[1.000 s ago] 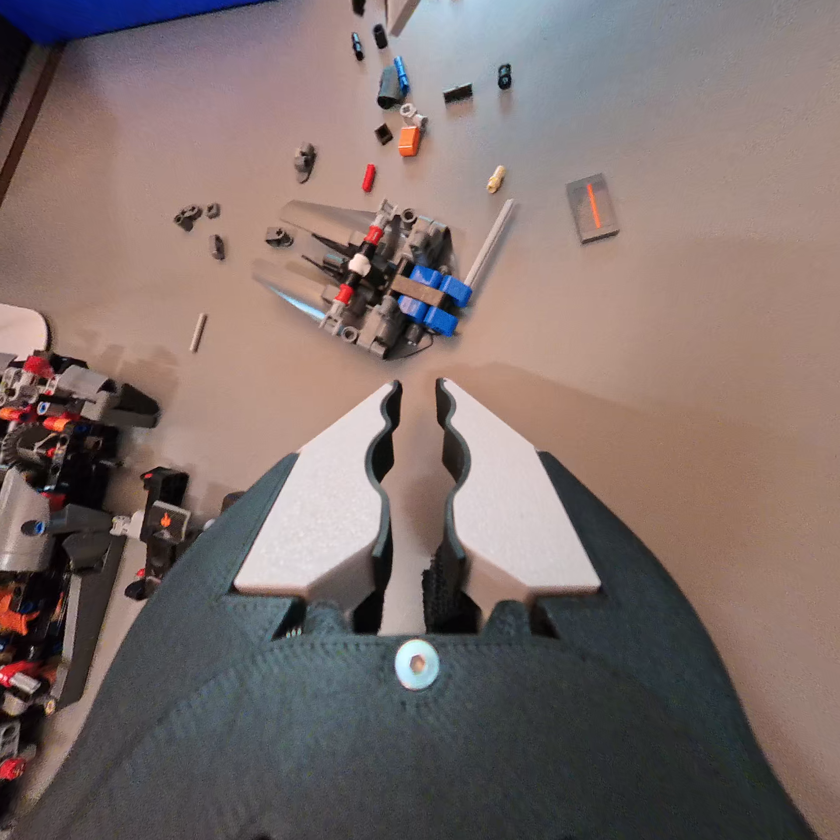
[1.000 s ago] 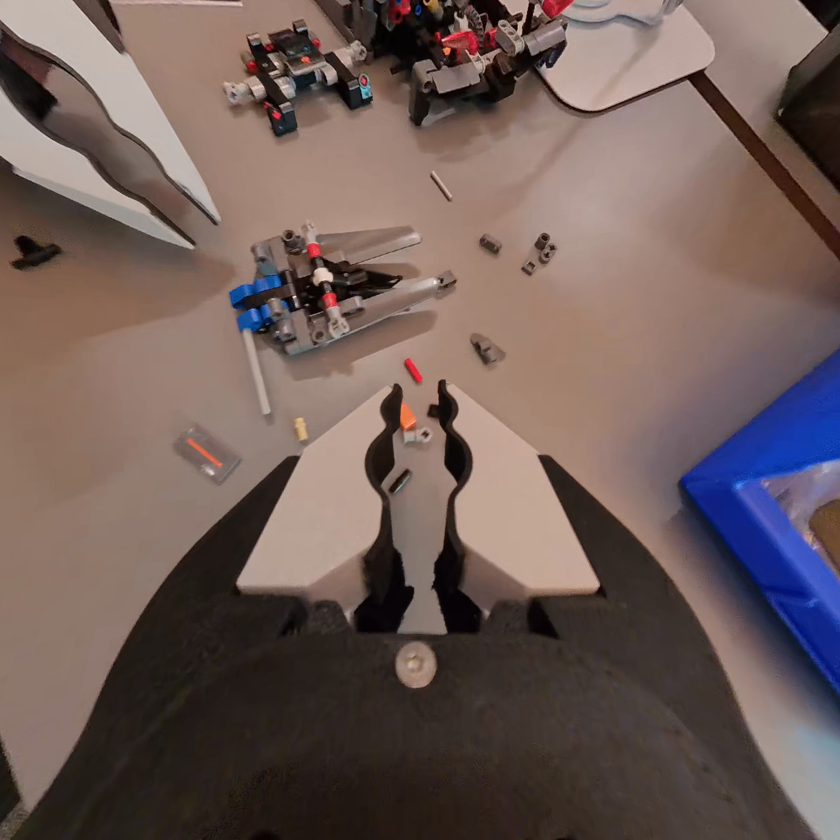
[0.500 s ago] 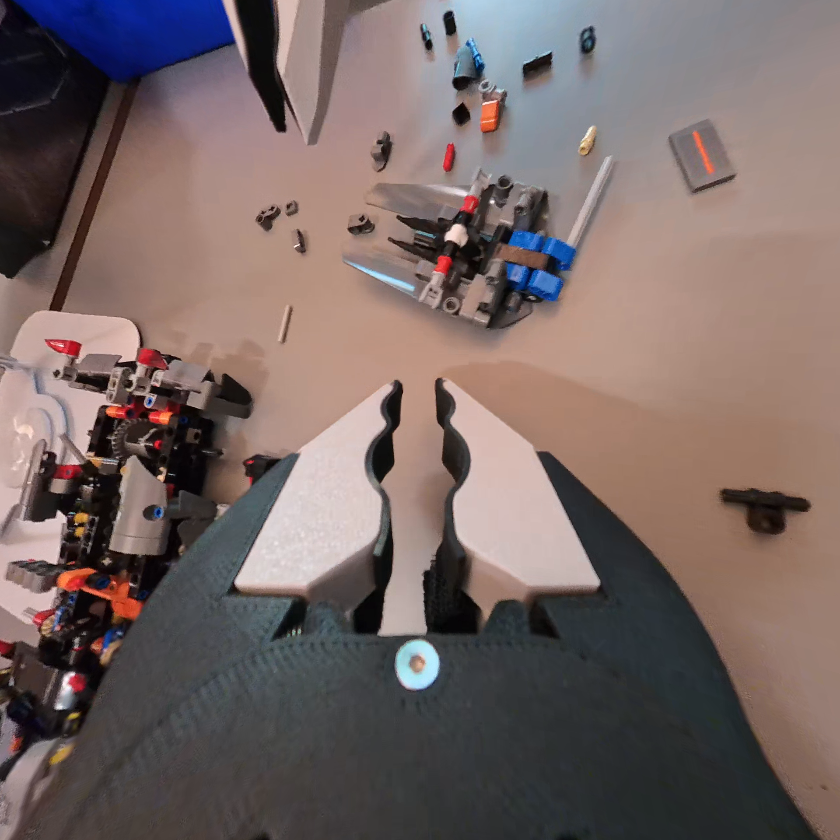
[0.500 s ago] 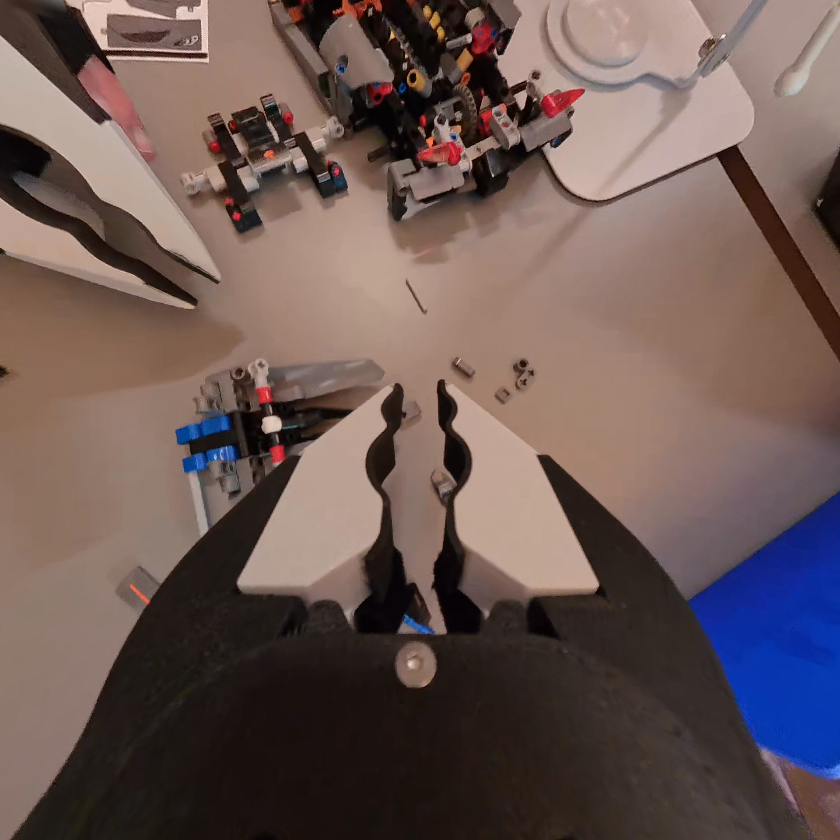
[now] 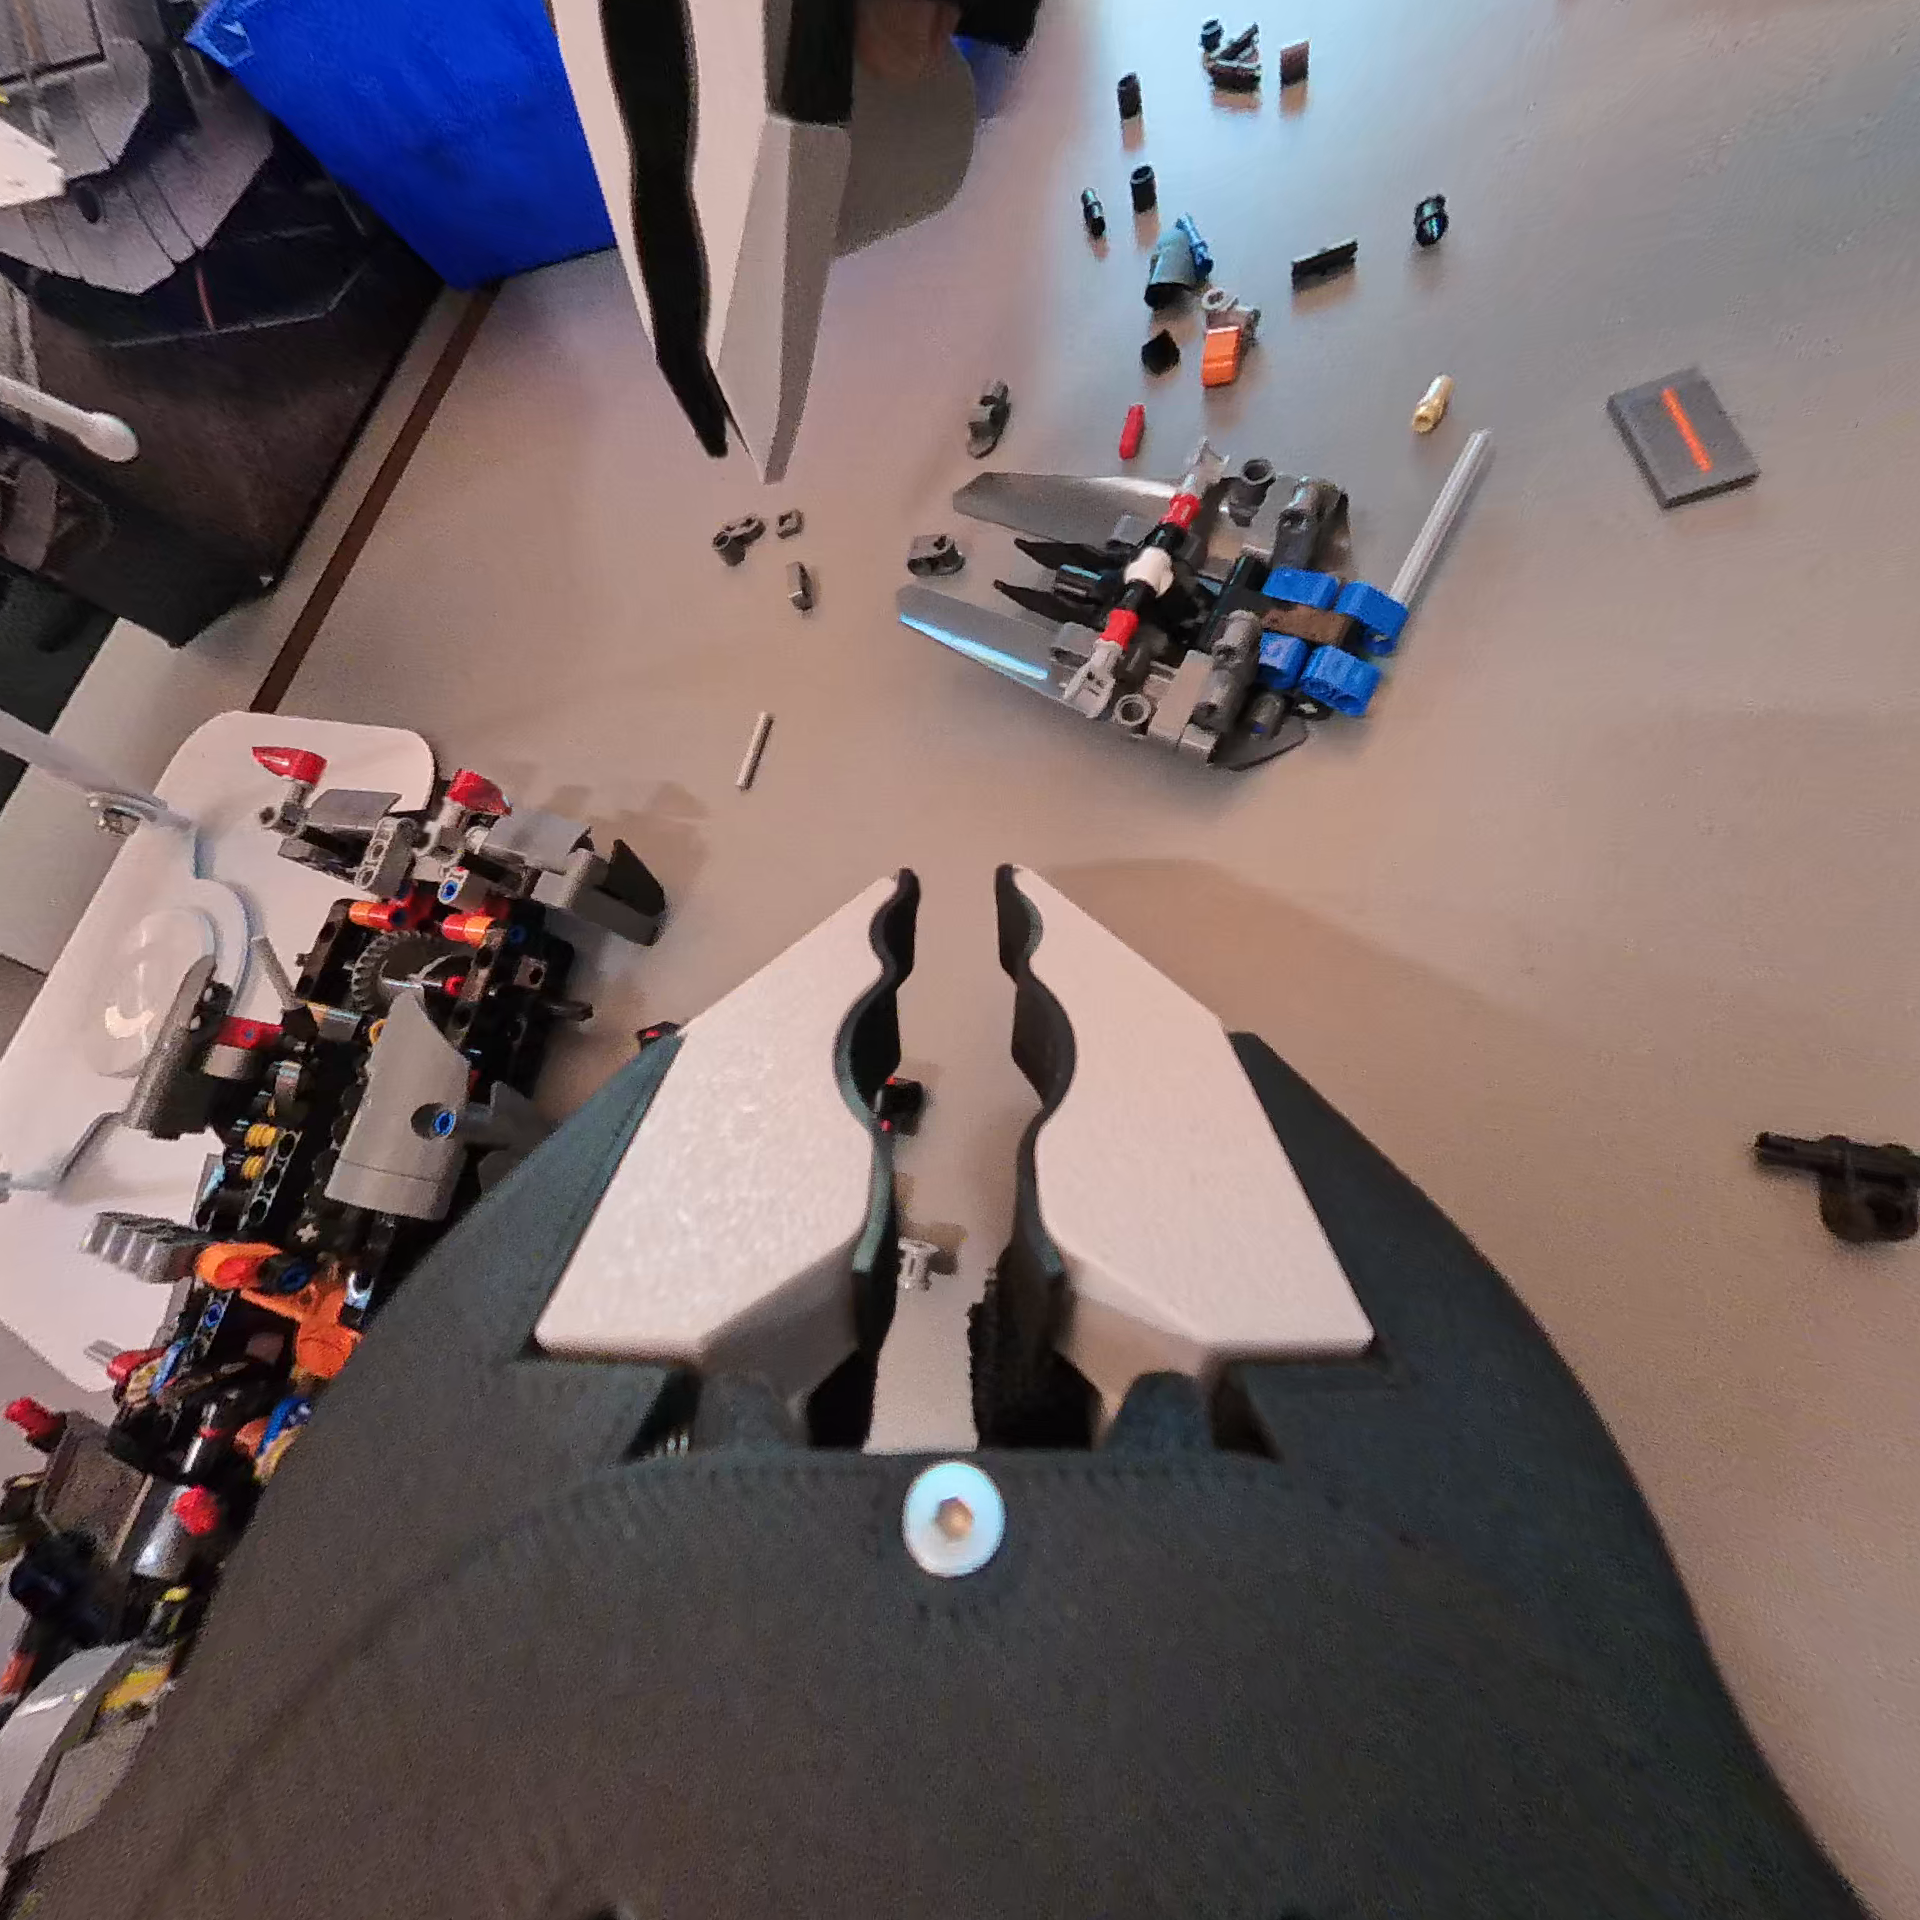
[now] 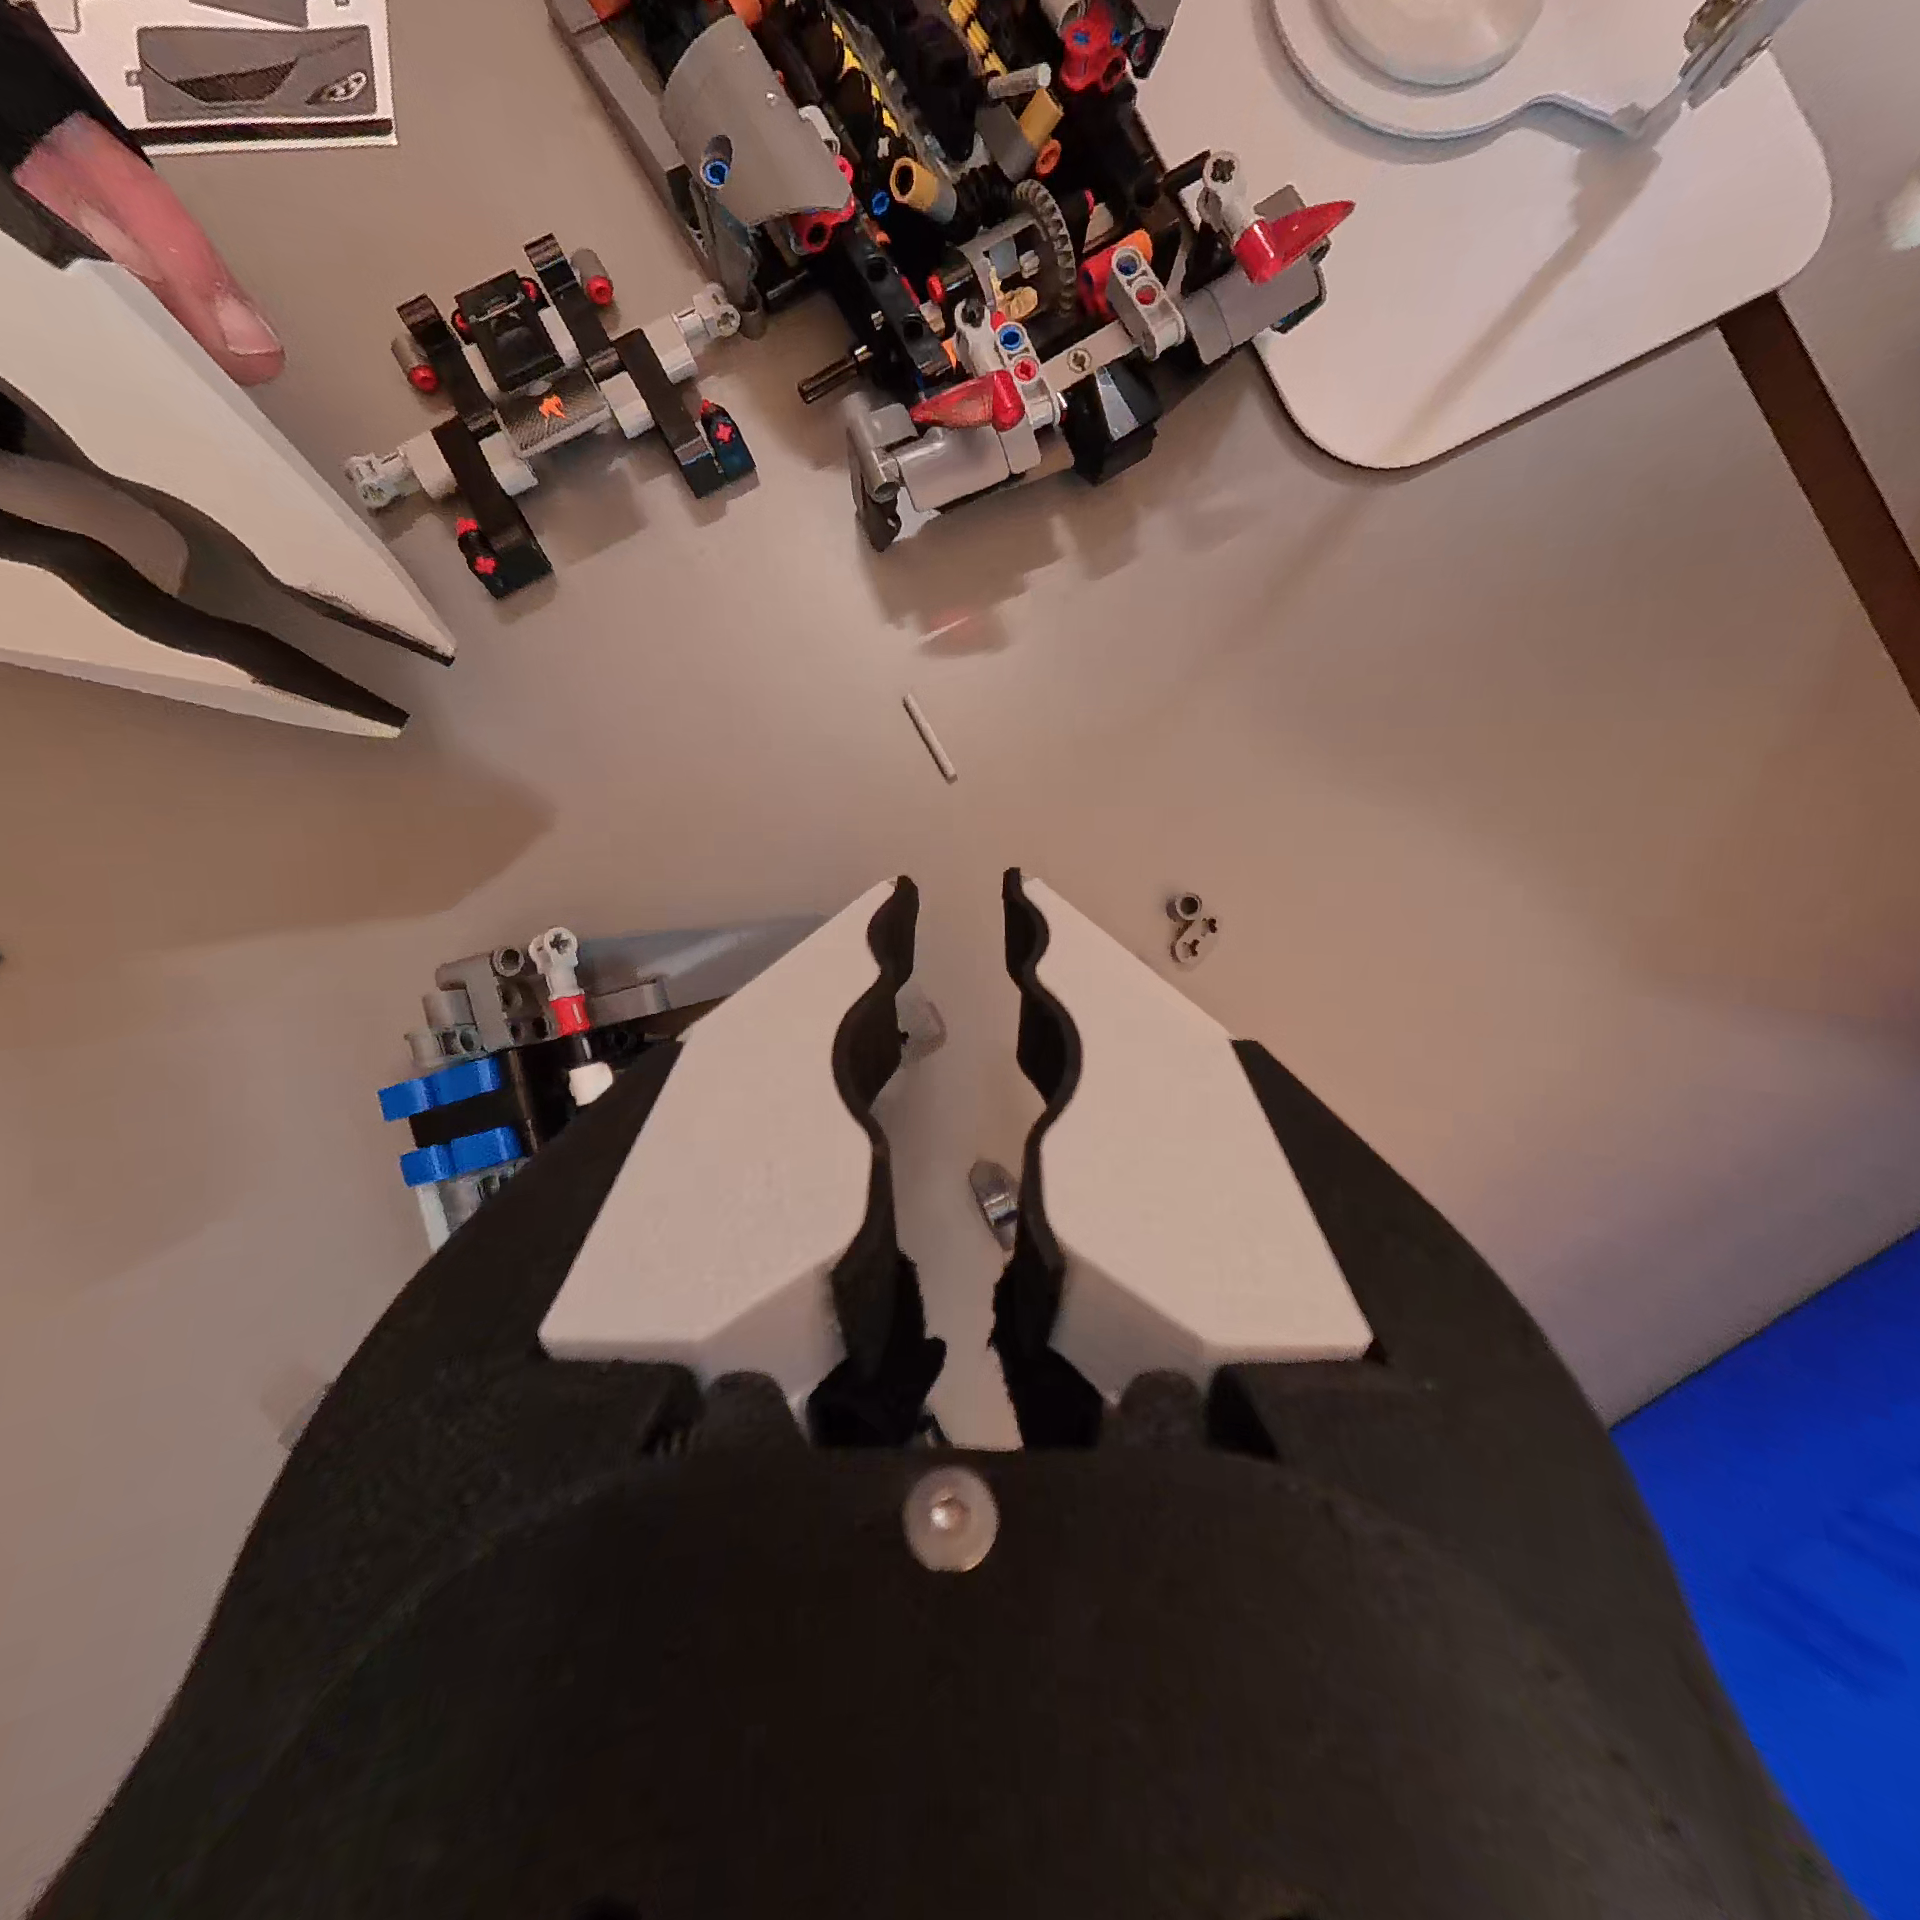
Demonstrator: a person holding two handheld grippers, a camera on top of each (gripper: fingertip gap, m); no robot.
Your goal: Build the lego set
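A grey wing sub-assembly with blue, red and white parts (image 5: 1164,613) lies on the grey table. My left gripper (image 5: 954,883) hovers short of it, jaws slightly apart and empty. My right gripper (image 6: 956,888) is also slightly apart and empty, over the wing sub-assembly (image 6: 488,1070), which it partly hides. The large black, grey and orange model (image 5: 364,1091) stands left of my left gripper; it also shows in the right wrist view (image 6: 935,208). A small black and grey sub-assembly (image 6: 551,405) lies beside it. Each gripper shows in the other's view: right (image 5: 727,208), left (image 6: 208,540).
Loose small parts (image 5: 1195,291), a grey tile with an orange stripe (image 5: 1681,436), a black piece (image 5: 1844,1195) and a thin grey axle (image 6: 928,736) lie about. A blue bin (image 6: 1766,1507), a white stand base (image 6: 1558,260) and a printed sheet (image 6: 260,73) stand at the edges. The left gripper's tips are roughly 12 cm from the right gripper's.
My left gripper has drawn back and left, so the wing sub-assembly sits farther off and the large model shows. My right gripper has moved forward over the wing sub-assembly toward the large model.
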